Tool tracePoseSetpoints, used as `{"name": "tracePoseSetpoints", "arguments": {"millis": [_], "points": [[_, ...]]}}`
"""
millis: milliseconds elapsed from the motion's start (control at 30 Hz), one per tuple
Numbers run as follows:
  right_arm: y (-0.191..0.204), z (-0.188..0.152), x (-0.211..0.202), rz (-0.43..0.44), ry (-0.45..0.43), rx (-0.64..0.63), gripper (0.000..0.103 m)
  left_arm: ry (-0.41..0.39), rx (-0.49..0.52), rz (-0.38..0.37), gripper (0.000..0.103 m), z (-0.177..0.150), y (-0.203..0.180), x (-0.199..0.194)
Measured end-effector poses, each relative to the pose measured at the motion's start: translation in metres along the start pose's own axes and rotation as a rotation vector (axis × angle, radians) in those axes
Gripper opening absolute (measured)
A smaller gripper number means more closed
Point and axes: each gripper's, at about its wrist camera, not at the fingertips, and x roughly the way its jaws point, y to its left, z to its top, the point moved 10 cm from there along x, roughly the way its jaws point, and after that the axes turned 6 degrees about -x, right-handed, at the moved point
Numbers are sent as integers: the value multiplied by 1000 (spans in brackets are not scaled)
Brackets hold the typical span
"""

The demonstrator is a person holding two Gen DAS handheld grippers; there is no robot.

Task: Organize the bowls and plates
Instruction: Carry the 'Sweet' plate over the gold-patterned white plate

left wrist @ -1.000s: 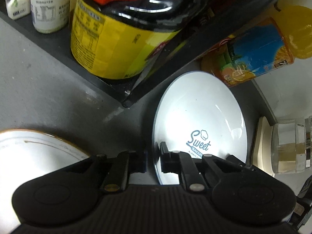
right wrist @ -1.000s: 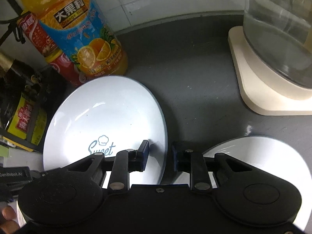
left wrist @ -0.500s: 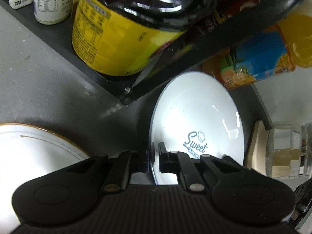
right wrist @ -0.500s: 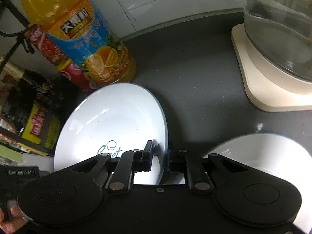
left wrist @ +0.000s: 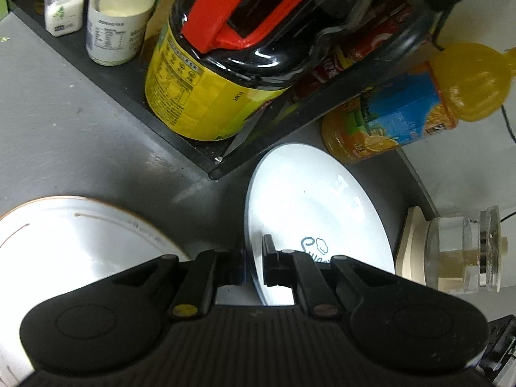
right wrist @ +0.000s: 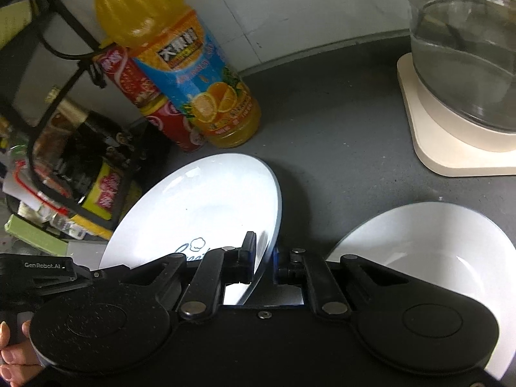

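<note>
Two grippers are clamping opposite edges of one white plate (left wrist: 317,213): we are seeing the left gripper (left wrist: 254,262) with its jaws closed on the plate's left rim, and the right gripper (right wrist: 265,259) with its jaws pinching the right rim of the same dish. Printed near the plate's near edge is blue script with a small chef's hat, partly hidden behind the fingers in both views. Tilted rather than lying flat, the plate is sitting over the dark grey counter (right wrist: 338,135), near the corner of a black rack (left wrist: 206,158). We are finding a second dish with a thin brown rim line (left wrist: 80,238) to the left of the left gripper, resting on the counter, and a white bowl (right wrist: 425,245) to the right of the right gripper. Beyond the plate an orange juice bottle (right wrist: 196,77) is standing beside a red-labelled bottle (right wrist: 151,103). On the rack we are noting a large dark jug with a yellow label and red handle (left wrist: 225,74) and two small white-filled jars (left wrist: 116,22). At the far right a clear glass vessel (right wrist: 467,51) is sitting on a cream base (right wrist: 432,148).
</note>
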Motion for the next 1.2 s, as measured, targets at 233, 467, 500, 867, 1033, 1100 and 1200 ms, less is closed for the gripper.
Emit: {"name": "tracePoseSetpoints", "arguments": {"millis": [233, 467, 500, 867, 1033, 1100, 1200], "points": [[18, -11, -18, 20, 6, -31, 11, -39, 16, 8, 7, -8, 3, -31], [35, -27, -35, 47, 16, -81, 12, -59, 11, 19, 7, -21, 12, -53], [38, -29, -37, 52, 16, -96, 12, -62, 9, 23, 7, -23, 15, -56], [68, -44, -46, 120, 31, -182, 13, -81, -47, 53, 7, -45, 47, -89], [79, -53, -42, 152, 48, -203, 13, -92, -75, 77, 7, -50, 64, -101], [84, -57, -41, 159, 56, -215, 13, -94, -87, 86, 7, -52, 71, -104], [93, -62, -39, 164, 65, -250, 13, -99, -113, 98, 7, -56, 84, -108]]}}
